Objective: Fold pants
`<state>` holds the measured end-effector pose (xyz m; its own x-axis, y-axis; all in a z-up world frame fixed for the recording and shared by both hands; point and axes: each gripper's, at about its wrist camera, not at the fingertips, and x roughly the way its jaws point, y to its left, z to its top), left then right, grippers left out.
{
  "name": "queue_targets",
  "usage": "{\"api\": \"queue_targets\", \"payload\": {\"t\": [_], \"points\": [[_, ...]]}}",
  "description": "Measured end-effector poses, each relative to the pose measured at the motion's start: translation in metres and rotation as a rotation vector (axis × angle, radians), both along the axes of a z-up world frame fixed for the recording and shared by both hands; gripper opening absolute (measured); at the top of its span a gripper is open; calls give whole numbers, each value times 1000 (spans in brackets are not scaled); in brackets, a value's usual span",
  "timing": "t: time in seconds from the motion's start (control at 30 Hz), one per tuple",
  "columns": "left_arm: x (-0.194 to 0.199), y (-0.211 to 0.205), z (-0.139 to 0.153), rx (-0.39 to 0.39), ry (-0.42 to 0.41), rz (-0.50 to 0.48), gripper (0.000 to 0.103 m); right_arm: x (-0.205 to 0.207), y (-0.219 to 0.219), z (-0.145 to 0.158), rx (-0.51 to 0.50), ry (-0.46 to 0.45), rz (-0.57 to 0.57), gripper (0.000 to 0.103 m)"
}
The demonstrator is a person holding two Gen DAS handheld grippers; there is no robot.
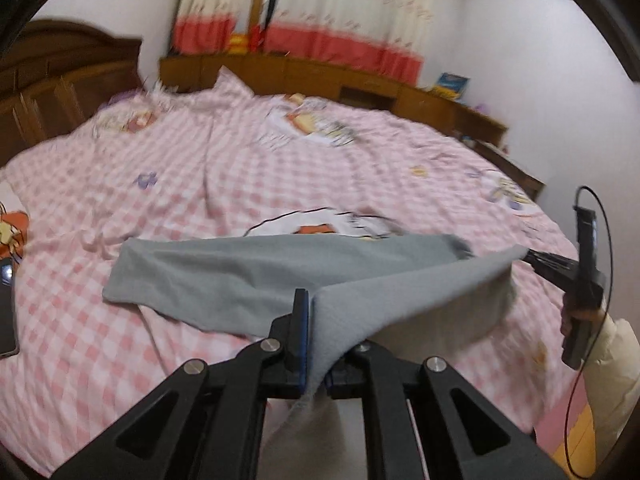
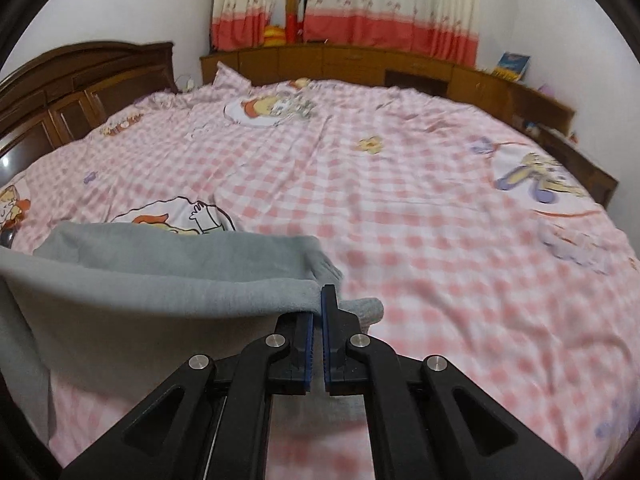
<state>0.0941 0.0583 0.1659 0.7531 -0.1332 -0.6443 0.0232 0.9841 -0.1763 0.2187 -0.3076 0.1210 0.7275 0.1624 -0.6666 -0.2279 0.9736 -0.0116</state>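
Pink-and-white checked bedding [image 2: 400, 216] printed with cartoon figures covers a wide bed that fills both views, and everything below is placed against it. Just above its near edge the left gripper [image 1: 310, 328] is clamped tight on one corner of the grey pants [image 1: 248, 272], the cloth pinched between the blue pads and draping over the right-hand finger. In the right wrist view, the right gripper [image 2: 318, 312] is drawn almost together on the other end of that same raised hem; the fabric appears to be caught at the fingertips, though blur makes the exact bite hard to read. Between the two tools the hem hangs as a sagging band lifted off the bedding, while the rest of the pants lies flat on it farther in, stretching toward the left. A hand [image 1: 580, 316] in a cream sleeve [image 1: 612, 364] shows at the bedding's right edge in the left wrist view. At its left edge lies a dark phone [image 1: 6, 312]. Beyond the far side stand a dark wooden headboard [image 2: 80, 84], a low wooden cabinet [image 2: 360, 64], and cream curtains [image 2: 384, 4] with a red band.
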Motion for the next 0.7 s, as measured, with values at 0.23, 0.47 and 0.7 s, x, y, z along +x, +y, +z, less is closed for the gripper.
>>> {"api": "queue_targets", "payload": {"t": [0.23, 0.47, 0.7], "points": [[81, 28, -63, 35, 144, 45, 6, 73, 34, -46, -81, 160, 27, 6], [108, 40, -121, -11, 256, 66, 16, 63, 24, -35, -73, 153, 75, 34], [101, 35, -123, 20, 222, 59, 17, 28, 8, -21, -163, 26, 73, 77]]}}
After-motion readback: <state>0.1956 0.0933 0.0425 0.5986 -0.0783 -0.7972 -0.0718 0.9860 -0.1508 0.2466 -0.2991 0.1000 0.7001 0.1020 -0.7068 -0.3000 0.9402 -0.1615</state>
